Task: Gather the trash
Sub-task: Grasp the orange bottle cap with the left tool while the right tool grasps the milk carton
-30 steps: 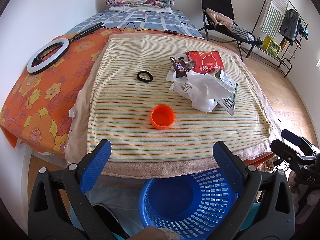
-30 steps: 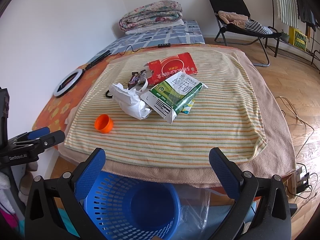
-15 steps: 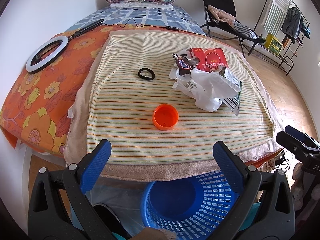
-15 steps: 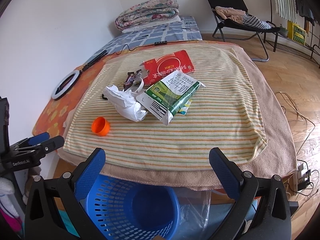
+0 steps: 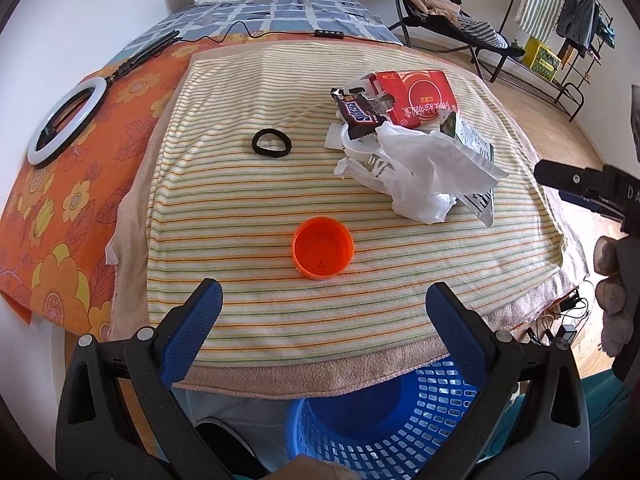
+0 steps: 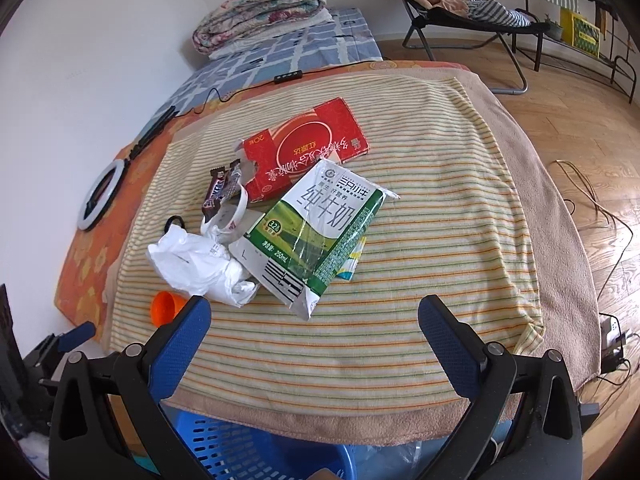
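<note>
Left gripper (image 5: 320, 304) gapes wide over the small orange plastic cup (image 5: 323, 247), empty; right gripper (image 6: 316, 320) (equally wide, nothing held) faces the green-and-white milk carton (image 6: 316, 236).

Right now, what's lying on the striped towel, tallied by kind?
Cartons: 2, red box, milk carton
Wrappers: 1, candy wrapper
Bags: 1, white bag
Cups: 1, orange cup
Hair ties: 1
Total: 6
</note>
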The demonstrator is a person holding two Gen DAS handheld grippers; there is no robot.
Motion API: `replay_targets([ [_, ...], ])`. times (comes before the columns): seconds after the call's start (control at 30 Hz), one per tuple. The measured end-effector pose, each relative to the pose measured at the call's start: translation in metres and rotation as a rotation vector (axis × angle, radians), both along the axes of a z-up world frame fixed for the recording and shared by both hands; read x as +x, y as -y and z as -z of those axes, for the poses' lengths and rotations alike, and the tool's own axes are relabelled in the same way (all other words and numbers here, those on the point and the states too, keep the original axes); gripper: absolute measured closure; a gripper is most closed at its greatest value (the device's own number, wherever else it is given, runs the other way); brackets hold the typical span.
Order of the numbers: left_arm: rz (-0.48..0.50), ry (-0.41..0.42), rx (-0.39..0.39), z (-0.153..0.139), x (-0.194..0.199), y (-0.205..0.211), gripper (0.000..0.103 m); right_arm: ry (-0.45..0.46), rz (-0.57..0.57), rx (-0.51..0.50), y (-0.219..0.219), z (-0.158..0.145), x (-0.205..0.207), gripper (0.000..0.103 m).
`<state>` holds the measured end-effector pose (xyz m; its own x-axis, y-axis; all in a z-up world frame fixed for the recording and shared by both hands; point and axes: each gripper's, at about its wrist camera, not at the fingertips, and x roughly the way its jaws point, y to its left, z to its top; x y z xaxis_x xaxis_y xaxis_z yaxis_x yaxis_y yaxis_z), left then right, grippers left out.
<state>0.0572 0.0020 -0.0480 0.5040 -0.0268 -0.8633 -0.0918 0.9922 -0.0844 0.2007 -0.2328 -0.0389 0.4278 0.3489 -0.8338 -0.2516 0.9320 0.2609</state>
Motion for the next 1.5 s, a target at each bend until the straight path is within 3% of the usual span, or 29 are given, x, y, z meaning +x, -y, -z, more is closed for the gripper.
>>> replay_targets([
  [0.37,0.022,-0.071,0.012,0.026,0.034,0.007,0.001,-0.105,0.112,0.025,-0.019,0.025,0.06,0.0],
  [0.57,0.031,-0.098,0.02,0.037,0.048,0.01,0.012,-0.195,0.196,0.07,-0.023,0.047,0.081,0.0],
  [1.0,0.019,-0.155,-0.018,0.058,0.069,-0.003,0.036,-0.21,0.211,0.024,-0.032,0.061,0.096,0.0],
  [1.2,0.025,-0.15,-0.009,0.06,0.076,-0.009,0.053,-0.215,0.227,0.044,-0.025,0.064,0.102,0.001],
  [1.37,0.025,-0.146,-0.021,0.058,0.071,-0.009,0.053,-0.228,0.213,0.052,-0.024,0.066,0.101,0.013],
  [1.5,0.022,-0.14,-0.025,0.055,0.068,-0.01,0.053,-0.216,0.21,0.063,-0.024,0.061,0.098,0.016],
])
